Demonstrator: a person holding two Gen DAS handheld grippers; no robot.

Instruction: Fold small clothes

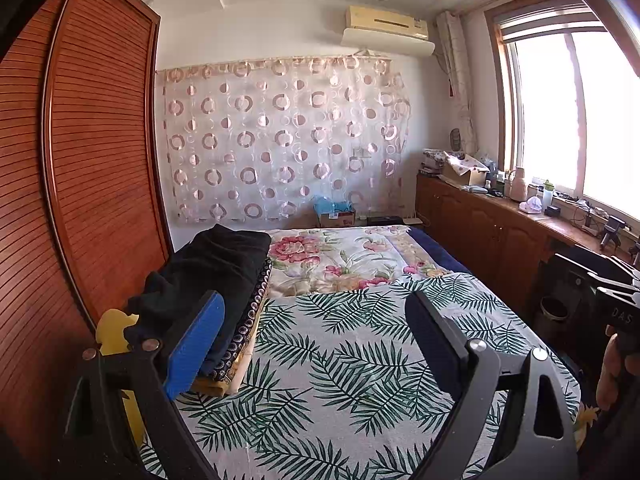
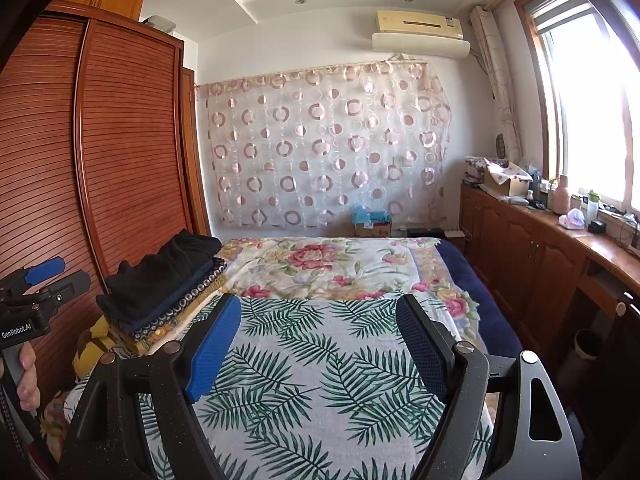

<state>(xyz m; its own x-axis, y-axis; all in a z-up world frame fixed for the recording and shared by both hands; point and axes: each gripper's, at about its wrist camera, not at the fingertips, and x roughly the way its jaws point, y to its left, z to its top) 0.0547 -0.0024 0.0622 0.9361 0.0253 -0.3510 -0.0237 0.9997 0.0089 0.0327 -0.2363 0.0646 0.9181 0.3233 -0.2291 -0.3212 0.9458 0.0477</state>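
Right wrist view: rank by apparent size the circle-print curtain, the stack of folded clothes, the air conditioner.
1. circle-print curtain
2. stack of folded clothes, though it sits nearer the camera, so true size is unsure
3. air conditioner

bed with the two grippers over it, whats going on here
A person holds a two-finger gripper in each hand above a bed. The left gripper and right gripper are both open and hold nothing, over the palm-leaf sheet. A stack of folded clothes, black on top, sits at the left edge of the bed by the wooden wardrobe. No unfolded garment lies in front of the grippers, so no folding is under way at this moment.
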